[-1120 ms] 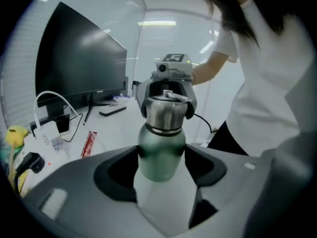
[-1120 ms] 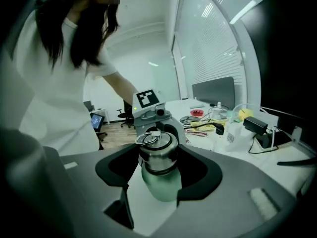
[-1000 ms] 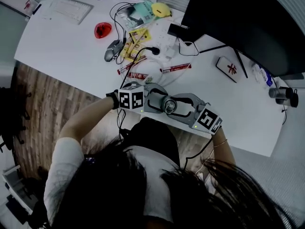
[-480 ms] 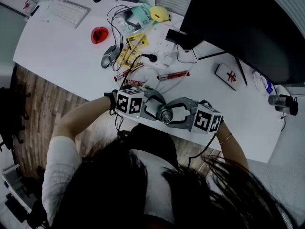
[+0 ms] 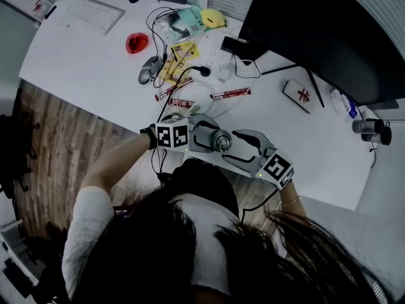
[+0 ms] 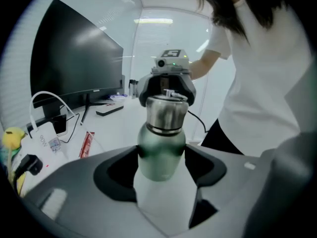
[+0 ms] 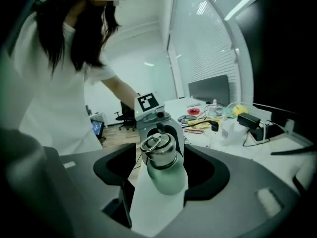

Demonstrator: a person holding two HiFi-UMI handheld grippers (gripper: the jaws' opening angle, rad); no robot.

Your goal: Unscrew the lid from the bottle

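Pinching the bottle [image 6: 161, 145] at centre frame, left gripper [image 6: 162, 156] clamps its body; right gripper [image 7: 159, 168] jaws just widened, spread loosely around it.

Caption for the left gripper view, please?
Left claw grips the body of a green metal bottle, round steel lid on.

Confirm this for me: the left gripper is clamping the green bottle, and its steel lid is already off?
Not quite. The left gripper does clamp the green bottle, but the steel lid is on its neck, not off, as the left gripper view shows.
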